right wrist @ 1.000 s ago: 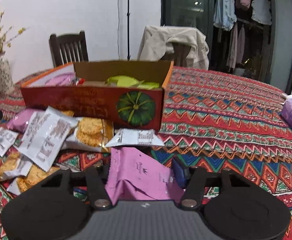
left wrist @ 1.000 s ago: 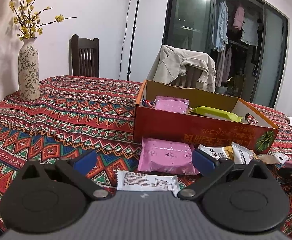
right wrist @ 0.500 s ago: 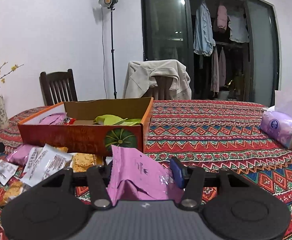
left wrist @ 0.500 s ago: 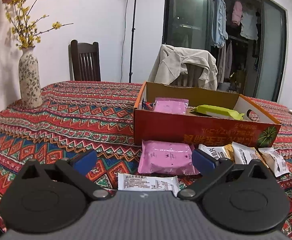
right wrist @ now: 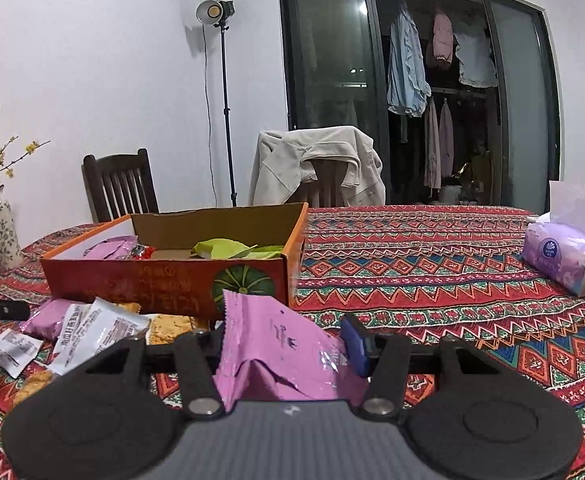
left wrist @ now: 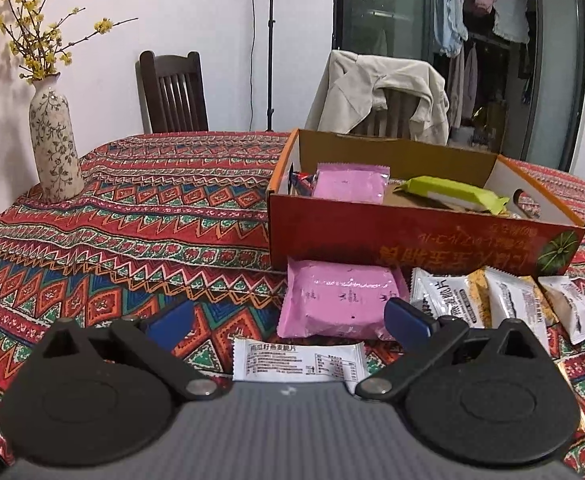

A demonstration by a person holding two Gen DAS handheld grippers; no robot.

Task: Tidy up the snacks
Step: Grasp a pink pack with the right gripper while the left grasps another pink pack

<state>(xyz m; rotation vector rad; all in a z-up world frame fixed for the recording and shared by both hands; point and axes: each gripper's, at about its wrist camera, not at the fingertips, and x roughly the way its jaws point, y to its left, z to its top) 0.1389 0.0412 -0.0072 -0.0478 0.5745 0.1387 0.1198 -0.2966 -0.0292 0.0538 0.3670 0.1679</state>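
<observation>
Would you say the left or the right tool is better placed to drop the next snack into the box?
Right, probably: the right tool already grips a pink packet, facing the box. The left tool is open, holding nothing.

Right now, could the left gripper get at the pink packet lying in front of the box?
Probably yes: the left gripper is open and empty, and the pink packet lies just ahead, uncovered, only a white sachet nearer.

A pink snack packet (right wrist: 276, 344), crumpled at its lower end, is held upright above the table. An open orange cardboard box (left wrist: 372, 236) contains a pink packet (left wrist: 350, 184) and a green one (left wrist: 452, 194). More pink (left wrist: 340, 300) and white packets (left wrist: 296, 360) lie scattered before it.
</observation>
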